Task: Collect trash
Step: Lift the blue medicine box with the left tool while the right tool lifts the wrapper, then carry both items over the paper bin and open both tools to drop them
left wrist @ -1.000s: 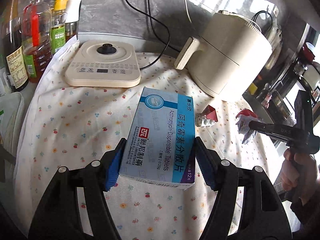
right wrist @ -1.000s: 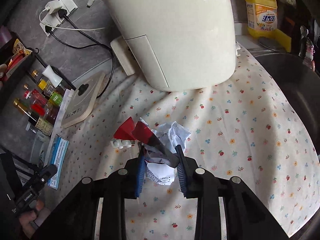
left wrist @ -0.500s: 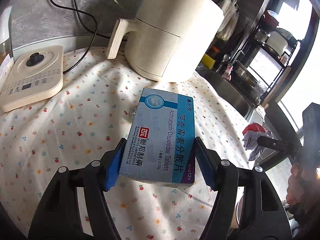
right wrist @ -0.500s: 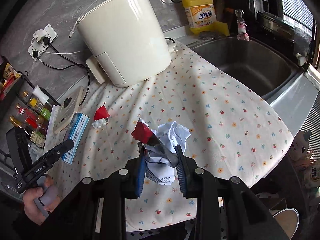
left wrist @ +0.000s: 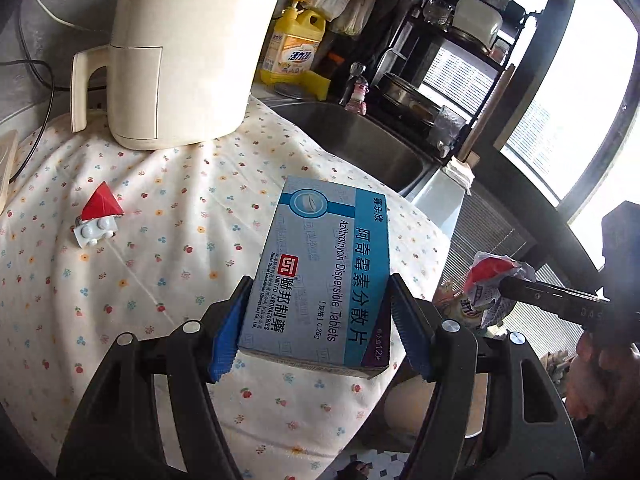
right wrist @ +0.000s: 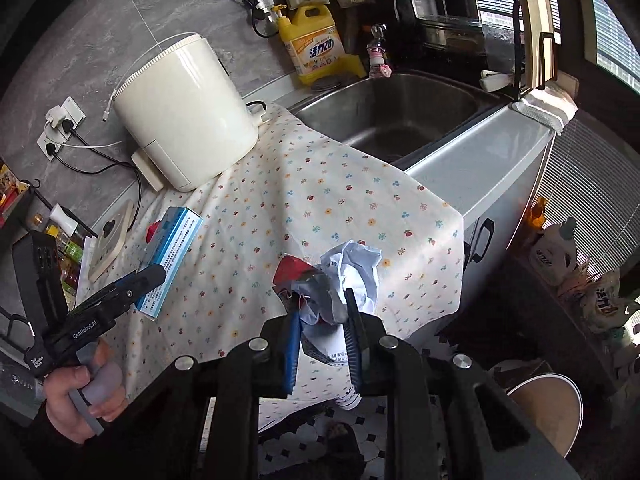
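My left gripper (left wrist: 316, 320) is shut on a blue tablet box (left wrist: 320, 272) and holds it above the floral cloth near the counter's right edge; the box also shows in the right wrist view (right wrist: 170, 256). My right gripper (right wrist: 322, 332) is shut on a crumpled wad of white and red paper (right wrist: 340, 276), held in the air beyond the counter edge; the wad also shows in the left wrist view (left wrist: 490, 284). A red wrapper with a white blister pack (left wrist: 98, 220) lies on the cloth. A round bin (right wrist: 548, 408) stands on the floor below right.
A cream air fryer (left wrist: 180, 48) stands at the back of the floral cloth (left wrist: 120, 300). A steel sink (right wrist: 396, 116) lies to the right, with a yellow detergent bottle (right wrist: 316, 48) behind it. Bags stand on the floor by the window (right wrist: 600, 300).
Both grippers have lifted off the cloth and swung right, toward the counter edge and the floor, each still holding its item. The red wrapper and blister pack stayed on the cloth.
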Demonstrator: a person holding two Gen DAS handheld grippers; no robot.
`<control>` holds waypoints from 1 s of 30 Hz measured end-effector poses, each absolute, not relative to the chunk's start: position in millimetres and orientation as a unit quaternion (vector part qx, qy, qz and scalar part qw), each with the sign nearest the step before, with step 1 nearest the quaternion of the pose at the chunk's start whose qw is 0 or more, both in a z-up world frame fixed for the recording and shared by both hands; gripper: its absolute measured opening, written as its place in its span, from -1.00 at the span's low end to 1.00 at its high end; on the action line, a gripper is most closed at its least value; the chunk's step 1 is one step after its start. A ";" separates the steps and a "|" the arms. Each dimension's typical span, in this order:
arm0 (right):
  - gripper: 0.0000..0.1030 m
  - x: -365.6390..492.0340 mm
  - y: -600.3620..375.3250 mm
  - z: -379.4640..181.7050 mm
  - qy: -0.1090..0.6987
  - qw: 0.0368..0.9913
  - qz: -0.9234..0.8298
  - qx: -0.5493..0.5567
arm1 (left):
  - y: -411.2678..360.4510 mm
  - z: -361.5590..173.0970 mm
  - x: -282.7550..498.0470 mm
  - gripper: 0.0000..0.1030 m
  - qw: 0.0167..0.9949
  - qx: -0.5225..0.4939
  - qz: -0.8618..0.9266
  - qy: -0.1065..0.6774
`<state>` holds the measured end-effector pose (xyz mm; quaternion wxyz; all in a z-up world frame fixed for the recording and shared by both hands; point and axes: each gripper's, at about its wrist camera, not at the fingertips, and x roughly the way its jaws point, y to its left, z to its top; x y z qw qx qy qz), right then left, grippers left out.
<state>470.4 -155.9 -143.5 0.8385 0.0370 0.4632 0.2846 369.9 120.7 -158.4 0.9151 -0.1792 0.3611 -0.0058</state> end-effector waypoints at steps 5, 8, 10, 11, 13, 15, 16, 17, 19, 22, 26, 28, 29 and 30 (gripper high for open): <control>-0.61 464.9 -229.8 -151.2 0.464 0.845 0.261 0.044 | 48.7 -160.8 383.1 0.31 0.911 -0.173 -0.027 0.373; -0.59 461.1 -277.6 -161.1 0.474 0.844 0.245 0.054 | 2.9 -161.5 387.5 0.31 0.908 -0.172 -0.045 0.379; -0.57 457.8 -308.0 -169.7 0.481 0.842 0.235 0.062 | -27.4 -164.1 389.9 0.31 0.906 -0.166 -0.058 0.386; -0.56 455.8 -321.4 -173.9 0.484 0.842 0.229 0.065 | -41.6 -166.2 390.8 0.31 0.904 -0.161 -0.064 0.390; -0.54 452.1 -347.5 -183.8 0.492 0.840 0.217 0.073 | -68.6 -171.1 392.3 0.31 0.902 -0.149 -0.075 0.399; -0.52 448.0 -371.2 -193.0 0.499 0.838 0.205 0.079 | -90.9 -176.0 393.3 0.31 0.899 -0.142 -0.084 0.407; -0.50 446.0 -381.7 -197.3 0.502 0.837 0.200 0.083 | -101.3 -179.0 393.9 0.31 0.897 -0.139 -0.087 0.410; -0.48 444.1 -391.6 -201.8 0.505 0.837 0.196 0.084 | -110.6 -181.9 394.2 0.31 0.896 -0.137 -0.090 0.413; -0.47 440.4 -409.0 -212.1 0.513 0.833 0.188 0.085 | -129.1 -187.8 395.9 0.31 0.892 -0.137 -0.095 0.419; -0.45 435.1 -433.1 -231.2 0.528 0.826 0.176 0.088 | -155.3 -196.2 394.5 0.31 0.888 -0.135 -0.105 0.426; -0.29 430.8 -459.1 -256.0 0.547 0.814 0.165 0.105 | -185.1 -205.4 390.9 0.31 0.883 -0.128 -0.116 0.436; -0.01 428.6 -467.2 -263.5 0.550 0.811 0.167 0.110 | -194.7 -208.1 388.0 0.31 0.881 -0.125 -0.118 0.440; 0.13 427.7 -470.9 -266.2 0.550 0.811 0.166 0.111 | -197.8 -209.4 386.8 0.31 0.881 -0.124 -0.118 0.442; 0.17 426.6 -474.1 -267.9 0.551 0.810 0.166 0.112 | -200.5 -210.5 385.6 0.31 0.880 -0.123 -0.118 0.443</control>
